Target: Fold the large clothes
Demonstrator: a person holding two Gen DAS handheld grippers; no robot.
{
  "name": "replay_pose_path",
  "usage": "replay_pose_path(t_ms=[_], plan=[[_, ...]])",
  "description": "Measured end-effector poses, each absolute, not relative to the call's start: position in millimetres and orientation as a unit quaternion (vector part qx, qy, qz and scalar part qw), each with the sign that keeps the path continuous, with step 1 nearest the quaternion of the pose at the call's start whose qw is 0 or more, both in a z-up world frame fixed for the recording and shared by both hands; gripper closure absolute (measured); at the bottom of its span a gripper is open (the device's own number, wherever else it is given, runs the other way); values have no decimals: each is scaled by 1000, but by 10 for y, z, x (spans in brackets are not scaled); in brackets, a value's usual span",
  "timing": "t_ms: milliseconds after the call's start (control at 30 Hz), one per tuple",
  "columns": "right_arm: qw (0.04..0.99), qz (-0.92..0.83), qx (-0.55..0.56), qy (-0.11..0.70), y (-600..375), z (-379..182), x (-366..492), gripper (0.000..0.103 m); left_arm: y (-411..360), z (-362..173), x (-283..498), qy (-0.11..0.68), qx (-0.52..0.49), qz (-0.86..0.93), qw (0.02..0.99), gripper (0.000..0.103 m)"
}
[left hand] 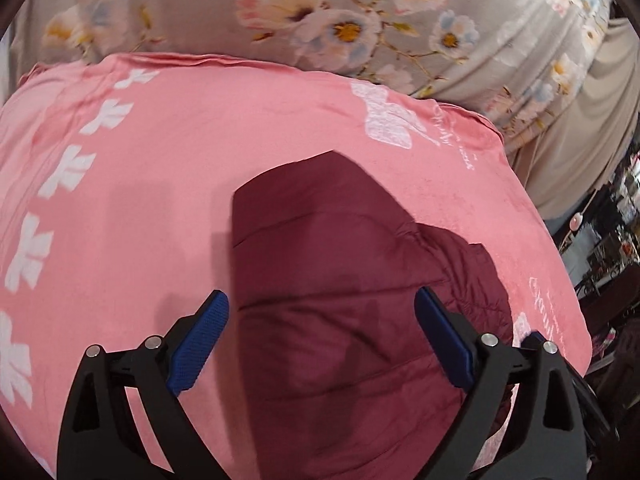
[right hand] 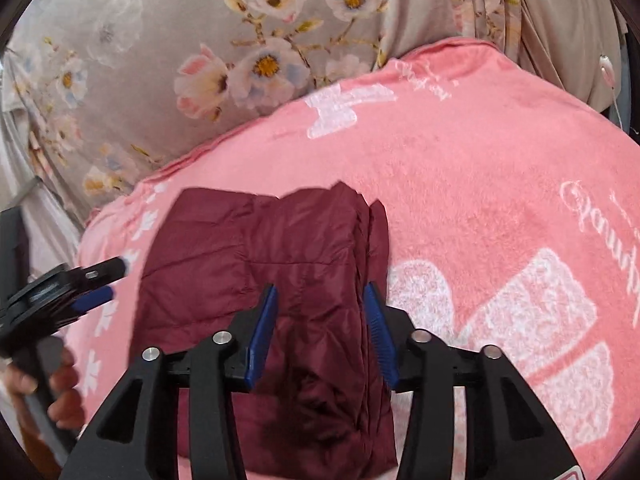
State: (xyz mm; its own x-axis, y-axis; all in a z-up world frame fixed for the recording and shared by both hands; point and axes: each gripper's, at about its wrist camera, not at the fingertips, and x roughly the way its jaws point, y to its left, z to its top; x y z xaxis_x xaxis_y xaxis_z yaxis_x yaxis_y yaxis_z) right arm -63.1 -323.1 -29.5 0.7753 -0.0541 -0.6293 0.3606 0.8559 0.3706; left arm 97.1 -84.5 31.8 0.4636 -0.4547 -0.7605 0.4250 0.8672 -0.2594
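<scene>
Maroon quilted jacket (right hand: 260,264), pink white-bowed blanket (right hand: 480,168), grey floral sheet (right hand: 160,40)

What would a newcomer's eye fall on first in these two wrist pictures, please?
First, the dark maroon quilted jacket, folded into a compact block in the middle of the pink towel with white bow prints. Both the right gripper and the left gripper hover open above it, holding nothing. Behind the towel lies a grey floral sheet.

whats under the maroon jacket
The jacket lies on a pink towel, which lies on a floral sheet. What is beneath the towel is covered.
</scene>
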Motion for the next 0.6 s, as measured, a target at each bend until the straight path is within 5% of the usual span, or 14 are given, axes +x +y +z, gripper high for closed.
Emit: replay_pose_path(t_ms=[33, 200, 333, 600], plan=[[906, -122, 241, 326, -3243, -365, -579, 76, -790, 299, 964, 451, -20, -255, 855, 11], [887, -127, 274, 350, -3377, -705, -508, 75, -727, 218, 882, 458, -12, -245, 854, 11], [881, -134, 286, 353, -3413, -790, -503, 57, -734, 57, 899, 477, -17, -240, 846, 11], [865, -94, 339, 359, -3493, -987, -469, 50, -767, -333, 1008, 532, -61, -252, 806, 8]])
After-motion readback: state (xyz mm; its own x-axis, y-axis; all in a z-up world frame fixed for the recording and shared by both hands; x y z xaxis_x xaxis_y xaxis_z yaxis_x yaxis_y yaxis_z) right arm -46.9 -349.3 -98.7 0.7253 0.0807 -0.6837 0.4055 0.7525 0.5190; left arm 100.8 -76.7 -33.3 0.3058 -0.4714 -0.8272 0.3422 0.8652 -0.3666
